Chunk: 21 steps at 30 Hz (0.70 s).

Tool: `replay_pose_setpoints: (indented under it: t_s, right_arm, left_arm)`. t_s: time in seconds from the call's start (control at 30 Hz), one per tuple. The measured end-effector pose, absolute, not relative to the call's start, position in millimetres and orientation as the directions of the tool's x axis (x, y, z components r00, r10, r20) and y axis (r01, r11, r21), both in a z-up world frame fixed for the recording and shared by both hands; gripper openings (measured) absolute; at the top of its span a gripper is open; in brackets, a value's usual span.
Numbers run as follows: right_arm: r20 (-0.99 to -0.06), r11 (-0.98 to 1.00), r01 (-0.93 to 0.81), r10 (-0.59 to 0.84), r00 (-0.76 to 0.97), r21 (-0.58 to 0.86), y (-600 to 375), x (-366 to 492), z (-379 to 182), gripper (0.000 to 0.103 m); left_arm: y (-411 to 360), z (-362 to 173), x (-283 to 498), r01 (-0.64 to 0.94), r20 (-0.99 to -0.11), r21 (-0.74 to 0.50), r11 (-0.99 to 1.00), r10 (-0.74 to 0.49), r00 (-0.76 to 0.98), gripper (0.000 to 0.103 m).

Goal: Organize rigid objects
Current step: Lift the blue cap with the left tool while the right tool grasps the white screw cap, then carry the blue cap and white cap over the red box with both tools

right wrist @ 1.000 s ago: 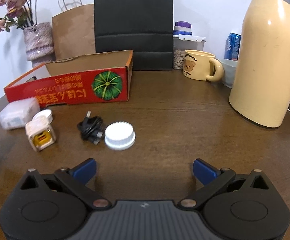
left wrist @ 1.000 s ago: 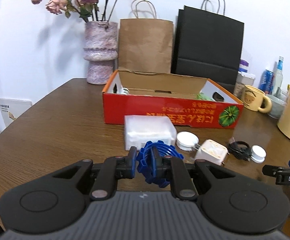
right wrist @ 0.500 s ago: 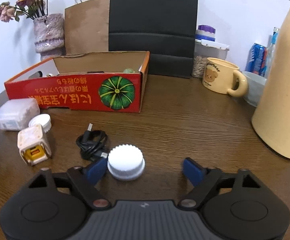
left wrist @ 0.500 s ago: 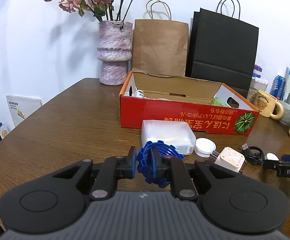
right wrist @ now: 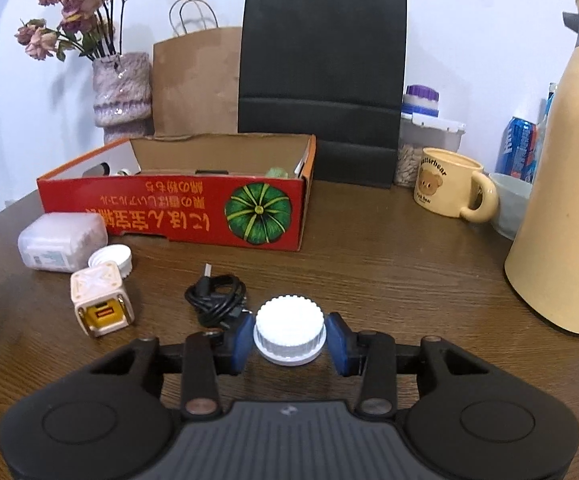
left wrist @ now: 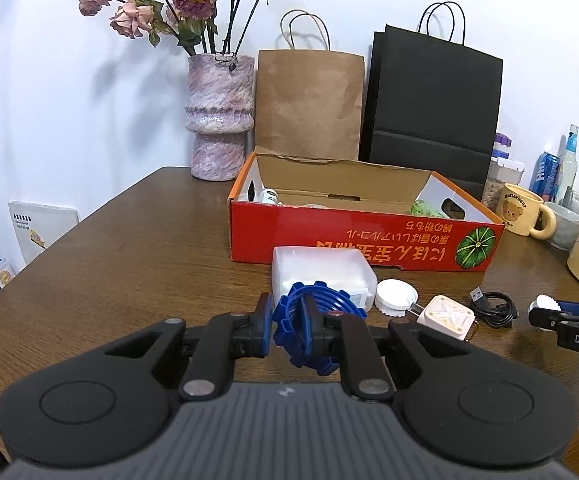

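My right gripper (right wrist: 289, 344) was wide open a second ago. Now its jaws are closing around the white cap (right wrist: 289, 330) on the table (right wrist: 389, 272). My left gripper (left wrist: 287, 326) holds the blue gear (left wrist: 309, 320) tight. Both can go in the red box (right wrist: 169, 208) soon.

wall (left wrist: 49, 80): plain white | table (left wrist: 129, 248): dark brown wood | light: even, indoor

Sitting on the table (right wrist: 389, 264): two white caps (right wrist: 289, 330) (right wrist: 111, 259), two paper bags (right wrist: 199, 88) (right wrist: 323, 76), one red box (right wrist: 169, 206), one cube (right wrist: 101, 304), one cable (right wrist: 217, 298), one mug (right wrist: 451, 188).
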State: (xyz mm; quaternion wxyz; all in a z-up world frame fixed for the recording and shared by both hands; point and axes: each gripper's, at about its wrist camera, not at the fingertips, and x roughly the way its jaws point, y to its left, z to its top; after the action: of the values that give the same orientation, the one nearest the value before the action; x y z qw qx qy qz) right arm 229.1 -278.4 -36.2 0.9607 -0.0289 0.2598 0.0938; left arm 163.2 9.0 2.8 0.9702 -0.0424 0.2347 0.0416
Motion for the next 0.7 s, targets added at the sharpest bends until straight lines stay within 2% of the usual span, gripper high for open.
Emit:
replay_pose_setpoints:
  t_s: [0.7]
  right_arm:
    - [-0.384,0.969,-0.244,0.237,0.892,0.032,-239.2,206.9,6.1,0.039]
  left_arm:
    - [0.7,35.0,159.3,-0.083,-0.406,-0.092,0.992,0.039,0.913,0.015]
